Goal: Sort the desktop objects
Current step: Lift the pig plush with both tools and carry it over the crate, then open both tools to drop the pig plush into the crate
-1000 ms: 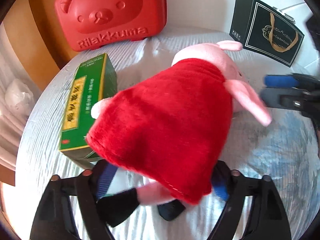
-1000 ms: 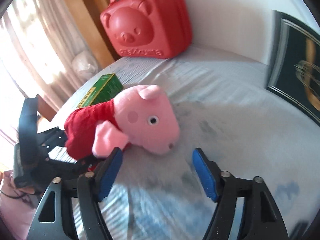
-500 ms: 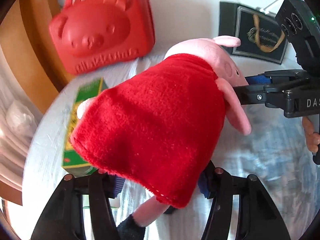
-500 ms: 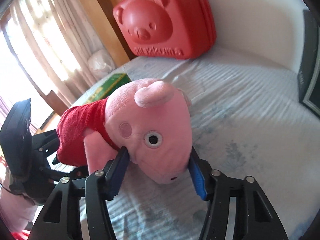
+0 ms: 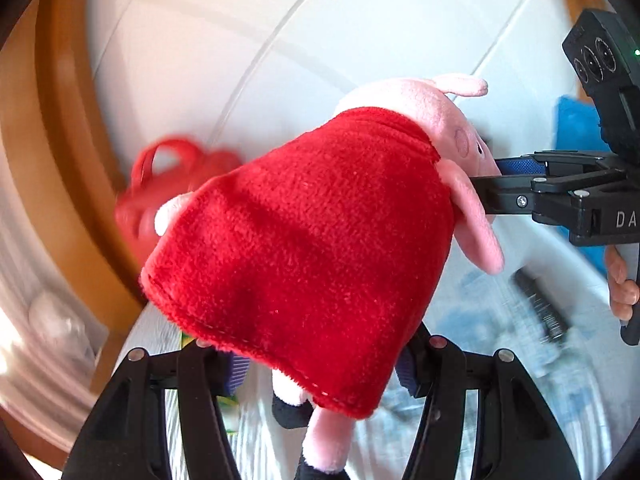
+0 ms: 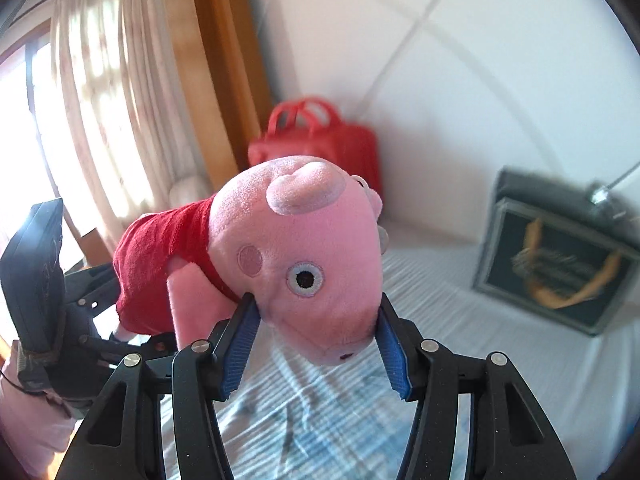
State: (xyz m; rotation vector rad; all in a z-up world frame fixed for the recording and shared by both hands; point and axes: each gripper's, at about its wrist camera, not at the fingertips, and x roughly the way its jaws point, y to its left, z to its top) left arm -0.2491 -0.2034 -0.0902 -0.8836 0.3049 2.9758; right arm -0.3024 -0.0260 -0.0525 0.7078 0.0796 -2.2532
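- You hold the pink plush pig in its red fleece dress (image 5: 304, 248) between both tools, clear of the table, its body roughly level.
- Your left gripper (image 5: 316, 364) is clamped on the toy's lower body, under the hem of the dress; its pads are mostly hidden by the fabric, and the pink legs with black feet hang down between the black arms.
- Your right gripper (image 6: 316, 344) squeezes the pig's head at the snout end, the blue ribbed pads (image 6: 240, 344) pressing into the plush on either side.
- Both sets of jaws have just been closing, and the toy is now caught between them.
- Behind the toy, against the wall, stands the red moulded bear-face case with loop handles (image 6: 320, 140); it looks shut, though blur makes that uncertain.
- To the right stands the black gift box with a gold ribbon emblem (image 6: 556, 264), on the white table cover with pale blue print (image 6: 460, 304).
- I judge the step in hand to be the carry: the pig is picked up and not yet placed.
- Next, choose its destination and move both hands together at one pace; if they drift apart, the soft toy will stretch or slip from one grip.
- Where it belongs, I cannot tell from here.
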